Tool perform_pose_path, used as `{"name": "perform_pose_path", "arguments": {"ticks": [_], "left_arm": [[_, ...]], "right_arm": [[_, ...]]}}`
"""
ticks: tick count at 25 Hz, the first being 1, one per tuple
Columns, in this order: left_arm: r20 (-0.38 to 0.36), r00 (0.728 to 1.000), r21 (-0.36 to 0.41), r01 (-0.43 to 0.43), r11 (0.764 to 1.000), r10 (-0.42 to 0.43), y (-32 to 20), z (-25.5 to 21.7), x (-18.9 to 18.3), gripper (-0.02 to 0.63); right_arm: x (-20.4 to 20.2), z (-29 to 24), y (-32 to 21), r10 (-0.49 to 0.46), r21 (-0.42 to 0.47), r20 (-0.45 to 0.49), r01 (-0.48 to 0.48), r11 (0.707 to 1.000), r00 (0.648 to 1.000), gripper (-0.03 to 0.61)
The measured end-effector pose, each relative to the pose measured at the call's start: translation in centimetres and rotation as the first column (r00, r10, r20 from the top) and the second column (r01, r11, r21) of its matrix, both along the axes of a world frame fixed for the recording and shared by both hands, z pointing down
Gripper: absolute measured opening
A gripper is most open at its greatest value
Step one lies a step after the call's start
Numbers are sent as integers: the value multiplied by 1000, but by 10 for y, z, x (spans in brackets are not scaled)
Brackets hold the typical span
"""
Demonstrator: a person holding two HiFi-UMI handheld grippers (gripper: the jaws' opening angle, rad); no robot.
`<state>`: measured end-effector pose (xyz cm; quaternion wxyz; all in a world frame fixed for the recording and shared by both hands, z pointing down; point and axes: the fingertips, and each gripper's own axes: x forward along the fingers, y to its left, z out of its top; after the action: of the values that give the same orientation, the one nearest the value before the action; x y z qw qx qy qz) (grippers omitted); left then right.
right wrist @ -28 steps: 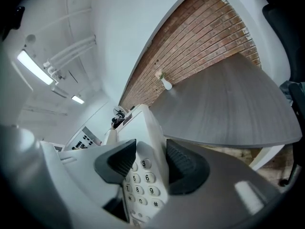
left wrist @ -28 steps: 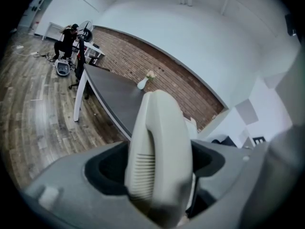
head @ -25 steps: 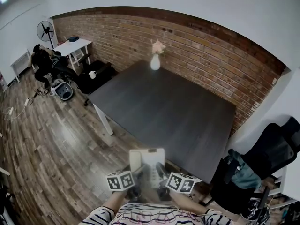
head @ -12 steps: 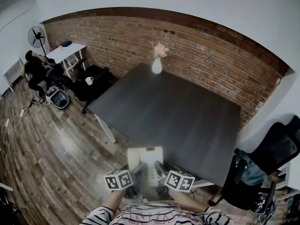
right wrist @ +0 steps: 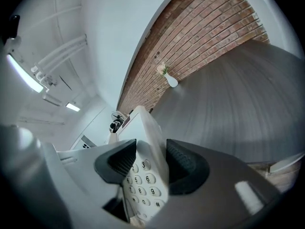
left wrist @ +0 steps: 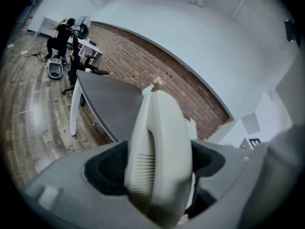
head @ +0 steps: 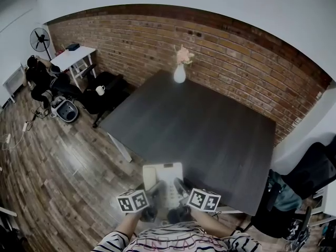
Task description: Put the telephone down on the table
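Note:
A cream push-button telephone [head: 163, 182] hangs in the air between both grippers, just over the near edge of the dark table [head: 210, 125]. My left gripper [head: 153, 192] is shut on its handset side [left wrist: 159, 156], which fills the gap between the black pads. My right gripper [head: 179, 189] is shut on the keypad side [right wrist: 145, 178], with the number keys showing between its jaws. The tabletop [right wrist: 238, 104] stretches ahead and slightly below the phone.
A white vase with pink flowers [head: 179, 72] stands at the table's far edge by the brick wall. A black office chair [head: 310, 175] with clothes on it is at the right. At the far left are a person [head: 39, 77], a fan [head: 40, 38] and a white desk [head: 73, 56].
Both grippers and the telephone have travelled forward toward the table; its near edge is now closer under the phone. The grip on the phone looks the same.

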<state>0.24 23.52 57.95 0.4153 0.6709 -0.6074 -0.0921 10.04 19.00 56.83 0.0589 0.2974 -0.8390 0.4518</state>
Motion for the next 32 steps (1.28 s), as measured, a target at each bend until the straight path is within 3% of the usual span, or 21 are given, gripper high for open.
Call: {"name": "perform_pose_path", "arguments": {"ticks": [21,26,32], "left_arm": [[44,999,41,7,999,-9,-189,-7,-54,391],[16,1000,84,3,996,-4,-233,-11,-61,399],[7,1000,82,-10,997,9,-271,-6,-80,396]], "right_arm": [[-54,7,-195,-4,-96,143,18,995,990,199],[-62,7,-241,-14,-82,147,26,996,989,199],[-80,8,-276,2,-82,144,9,997,990,198]]}}
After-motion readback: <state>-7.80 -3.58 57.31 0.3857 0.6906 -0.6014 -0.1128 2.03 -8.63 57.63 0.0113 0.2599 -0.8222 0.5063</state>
